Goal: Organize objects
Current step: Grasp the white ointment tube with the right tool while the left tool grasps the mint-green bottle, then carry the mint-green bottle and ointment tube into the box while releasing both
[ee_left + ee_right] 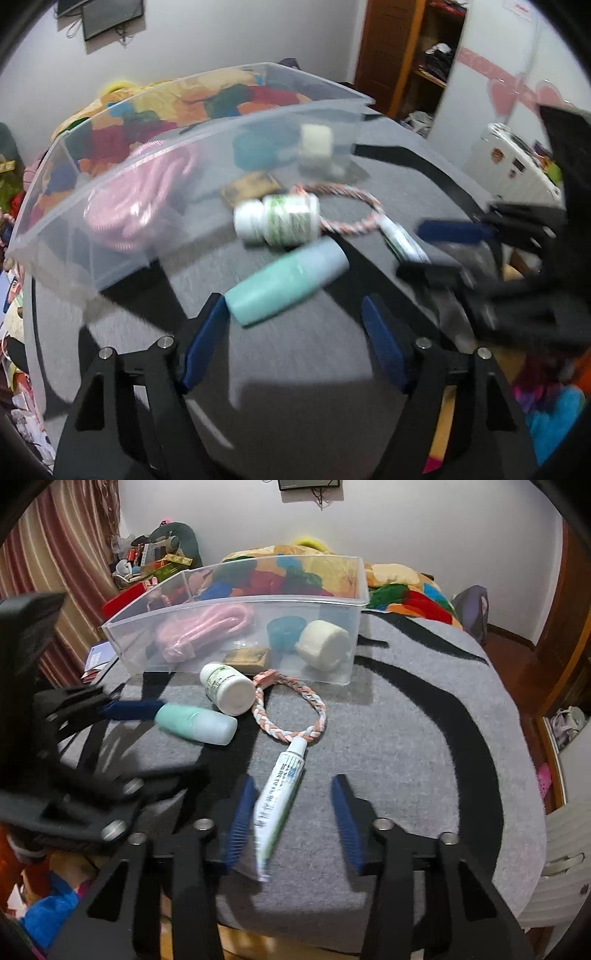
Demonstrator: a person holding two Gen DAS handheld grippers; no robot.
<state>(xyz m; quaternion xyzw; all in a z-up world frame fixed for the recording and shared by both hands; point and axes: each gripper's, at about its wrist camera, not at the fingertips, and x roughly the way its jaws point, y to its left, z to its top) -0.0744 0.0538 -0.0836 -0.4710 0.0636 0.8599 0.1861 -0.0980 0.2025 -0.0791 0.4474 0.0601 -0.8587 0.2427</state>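
A clear bin (236, 602) stands at the far side of the counter (424, 738), with a bed (399, 587) behind it. In the bin lie a coiled cord (201, 627) at the left, a round tub (286, 632) and a roll (323, 644) at the right, and a flat packet (246, 657) against the near wall. Just before the bin a pill bottle (227, 688) lies on its side, a braided ring (288, 710) to its right (seemingly touching it). A capped bottle (195, 723) lies left of and nearer than the pill bottle. A tube (279, 805) lies nearer still, its cap at the ring's near edge.
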